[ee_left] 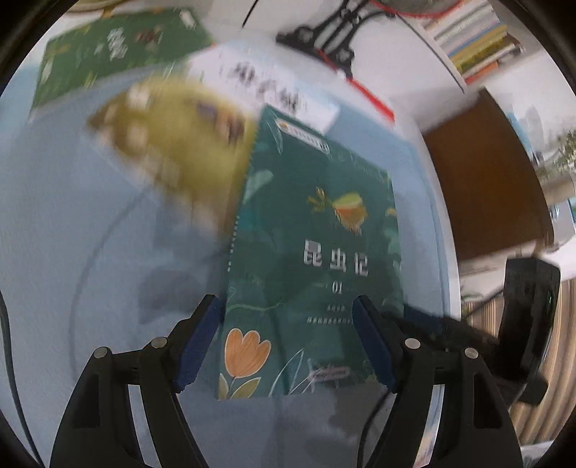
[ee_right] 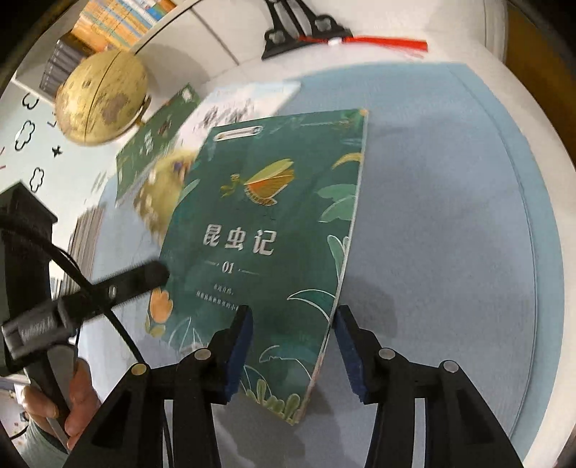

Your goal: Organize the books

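In the left wrist view the left gripper [ee_left: 288,342] stood wide, empty, over the green book's [ee_left: 313,252] lower half. The right gripper [ee_right: 293,345] straddled that book's raised right edge, jaws narrower, grip uncertain. Bare blue mat [ee_right: 450,216] lay open rightward.

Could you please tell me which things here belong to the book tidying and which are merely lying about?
For the job:
- teal book, between the right tongs
- yellow book
- green book
- white book
- left tongs, open above the teal book

Lying about:
- globe
- blue mat
- black stand
- shelved books
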Available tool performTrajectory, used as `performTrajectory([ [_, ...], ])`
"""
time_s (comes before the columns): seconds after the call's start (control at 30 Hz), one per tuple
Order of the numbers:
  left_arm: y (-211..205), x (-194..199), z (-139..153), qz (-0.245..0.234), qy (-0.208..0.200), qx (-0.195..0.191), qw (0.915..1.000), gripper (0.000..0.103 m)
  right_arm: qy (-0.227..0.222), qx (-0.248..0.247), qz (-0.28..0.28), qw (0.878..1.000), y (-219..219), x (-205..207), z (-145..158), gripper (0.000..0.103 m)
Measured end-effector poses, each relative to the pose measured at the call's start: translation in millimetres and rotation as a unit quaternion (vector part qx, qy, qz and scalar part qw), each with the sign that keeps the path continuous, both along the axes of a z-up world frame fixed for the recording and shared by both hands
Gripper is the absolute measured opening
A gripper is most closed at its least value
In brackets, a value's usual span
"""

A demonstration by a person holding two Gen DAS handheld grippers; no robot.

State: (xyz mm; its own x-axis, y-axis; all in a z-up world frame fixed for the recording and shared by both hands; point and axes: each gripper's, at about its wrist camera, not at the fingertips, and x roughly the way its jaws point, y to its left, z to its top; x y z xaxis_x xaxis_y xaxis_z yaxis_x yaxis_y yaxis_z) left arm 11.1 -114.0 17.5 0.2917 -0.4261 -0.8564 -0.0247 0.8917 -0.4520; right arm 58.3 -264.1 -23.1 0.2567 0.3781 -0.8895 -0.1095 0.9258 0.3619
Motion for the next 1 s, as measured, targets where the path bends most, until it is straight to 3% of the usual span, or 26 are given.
performTrajectory([
  [0.27,3.0,-99.3,-4.7,-0.001,0.029,-0.020,0.9994,0.073,0.001,-0.041,0.081,0.996,24.1,-76.5,-2.5,0.054],
  [0.37,12.7,-122.8,-3.8,0.026,0.026,-0.027,0.9989,0.073,0.012,-0.038,0.092,0.995,26.3,-93.3,-2.5,0.054],
  [0.47,24.5,-131.9,-8.1,0.076,0.023,-0.013,0.9967,0.073,0.023,-0.028,0.043,0.998,13.9,-102.7,-5.6,0.054],
  [0.63,16.9,-133.4,-11.2,0.078,0.012,-0.011,0.9969,0.073,0.023,-0.018,0.034,0.999,11.7,-115.1,-5.6,0.054],
  [0.77,23.9,-133.4,-13.5,0.119,0.014,-0.056,0.9912,0.079,0.040,0.015,0.027,0.999,11.6,-127.7,-7.5,0.063],
  [1.0,12.9,-146.8,-14.6,0.105,0.019,-0.054,0.9928,0.079,0.036,0.023,0.026,0.999,16.3,-143.0,-6.8,0.063],
])
